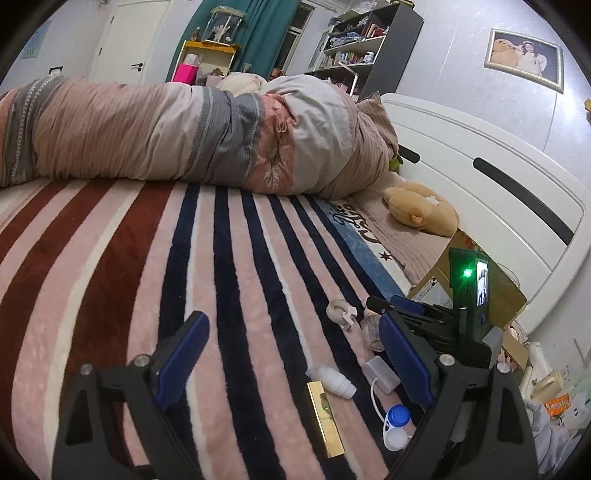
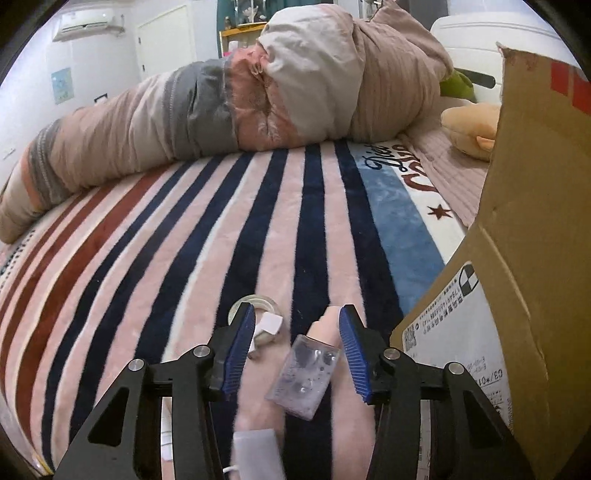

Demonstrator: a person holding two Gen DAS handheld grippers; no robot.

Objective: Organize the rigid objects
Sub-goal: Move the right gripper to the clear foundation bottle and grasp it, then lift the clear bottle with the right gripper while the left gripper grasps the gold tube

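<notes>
Left gripper (image 1: 291, 354) spread wide, nothing between the ribbed blue pads (image 1: 406, 365); hovering low over a fleece blanket (image 1: 110, 280). Right gripper (image 2: 297, 347) likewise apart, straddling a clear flat plastic case (image 2: 303, 376) without touching it.

Small items lying on the blanket, seen from the left wrist:
- gold bar (image 1: 325, 421), glossy, rectangular, mirror finish.
- white bottle (image 1: 332, 380), smooth plastic, on its side, touching the top end of the gold bar.
- white charger (image 1: 380, 373), rounded block with thin cord curling down.
- contact lens case (image 1: 395, 424), white body, one blue screw cap.
- tape roll (image 1: 341, 310), pale ring with a white tab, further out.

From the right wrist: tape roll (image 2: 258, 314) partly behind the left finger; a beige rounded piece (image 2: 327, 325) just beyond the clear case, against the right pad; identity unclear.

Blanket plush, striped in pink, navy, cream and rust. Bunched quilt (image 1: 166, 129) in tan, grey and pink across the far side. Cardboard box (image 2: 524, 229), matte brown with printed label, standing at right, near the right gripper. Tan plush toy (image 1: 421, 210) beside a white headboard (image 1: 498, 192). Beyond: dark shelf unit (image 1: 369, 48), teal curtain (image 1: 258, 33), framed picture (image 1: 524, 59), white door (image 1: 133, 40).
</notes>
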